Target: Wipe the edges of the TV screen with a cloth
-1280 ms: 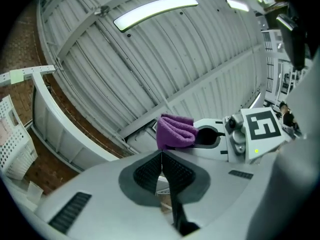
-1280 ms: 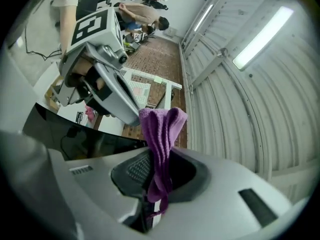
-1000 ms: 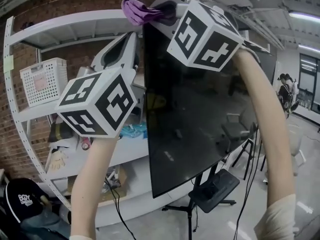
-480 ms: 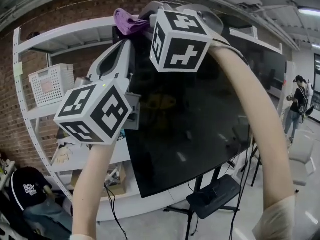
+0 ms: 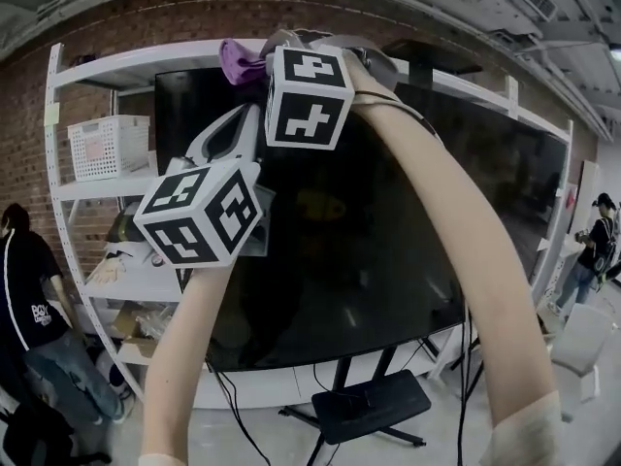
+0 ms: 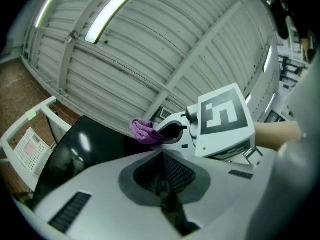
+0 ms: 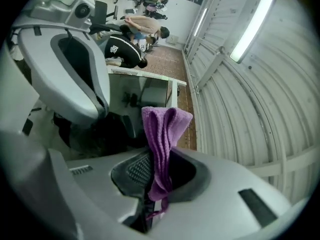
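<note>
Your right gripper (image 5: pixel 260 54), clamped on the purple cloth (image 5: pixel 238 61) at its tips, has slid from the TV screen's (image 5: pixel 388 221) corner along the top edge. That edge's wipe looks underway. Your left gripper (image 5: pixel 238 124), just below it, stays closed and empty.

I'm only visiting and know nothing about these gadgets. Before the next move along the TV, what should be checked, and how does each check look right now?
1. Cloth held firmly by the right gripper: ok, jaws shut on it.
2. Cloth up at the top edge of the TV screen: ok; actual contact cannot tell.
3. Left gripper empty and off the cloth: ok, shut on nothing, lower in the head view.
4. Enough cloth sticking out to wipe with: ok, a folded wad protrudes past the jaws.
5. Person at the left clear of the arms: ok, standing by the shelf.
</note>
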The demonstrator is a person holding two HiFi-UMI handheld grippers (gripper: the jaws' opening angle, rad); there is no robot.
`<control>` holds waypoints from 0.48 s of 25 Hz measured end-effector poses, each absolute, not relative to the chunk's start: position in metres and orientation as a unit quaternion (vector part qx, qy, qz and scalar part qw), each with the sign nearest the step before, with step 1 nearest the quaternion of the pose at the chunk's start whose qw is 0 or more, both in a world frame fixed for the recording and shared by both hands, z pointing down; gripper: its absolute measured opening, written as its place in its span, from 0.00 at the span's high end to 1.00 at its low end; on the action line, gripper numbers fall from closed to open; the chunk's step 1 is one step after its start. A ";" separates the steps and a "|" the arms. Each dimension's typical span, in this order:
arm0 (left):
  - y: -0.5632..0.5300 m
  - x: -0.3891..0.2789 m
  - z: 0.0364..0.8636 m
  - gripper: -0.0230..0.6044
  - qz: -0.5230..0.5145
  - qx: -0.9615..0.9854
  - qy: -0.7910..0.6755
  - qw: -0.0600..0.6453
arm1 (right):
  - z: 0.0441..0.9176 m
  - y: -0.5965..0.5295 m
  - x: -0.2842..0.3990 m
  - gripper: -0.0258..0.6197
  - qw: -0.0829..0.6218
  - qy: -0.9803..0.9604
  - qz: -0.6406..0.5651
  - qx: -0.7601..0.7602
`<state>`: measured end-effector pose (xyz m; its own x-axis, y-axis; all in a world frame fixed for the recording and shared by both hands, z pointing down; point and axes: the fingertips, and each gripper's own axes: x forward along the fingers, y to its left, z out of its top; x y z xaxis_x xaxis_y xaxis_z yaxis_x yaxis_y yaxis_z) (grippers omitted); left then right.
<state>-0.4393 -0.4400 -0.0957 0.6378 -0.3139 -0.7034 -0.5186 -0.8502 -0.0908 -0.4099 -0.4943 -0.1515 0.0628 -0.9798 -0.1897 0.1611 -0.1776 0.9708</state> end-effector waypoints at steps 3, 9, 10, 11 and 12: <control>-0.432 -0.430 -0.098 0.94 0.358 -0.883 0.257 0.163 | -0.152 -0.486 -0.384 0.86 0.522 -0.380 -0.562 0.517; -0.410 -0.377 -0.103 0.94 0.327 -0.867 0.302 0.222 | -0.154 -0.461 -0.329 0.86 0.497 -0.393 -0.566 0.528; -0.407 -0.363 -0.104 0.94 0.319 -0.866 0.309 0.231 | -0.155 -0.457 -0.321 0.86 0.499 -0.388 -0.569 0.527; -0.403 -0.351 -0.106 0.94 0.320 -0.863 0.313 0.235 | -0.155 -0.454 -0.312 0.86 0.503 -0.380 -0.572 0.526; -0.399 -0.341 -0.107 0.94 0.325 -0.860 0.315 0.235 | -0.155 -0.450 -0.302 0.86 0.508 -0.371 -0.575 0.523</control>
<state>-0.3410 -0.3985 -0.1073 0.5909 -0.3889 -0.7068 -0.6940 -0.6918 -0.1995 -0.3023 -0.4497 -0.1552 0.0638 -0.9724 -0.2245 0.1950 -0.2085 0.9584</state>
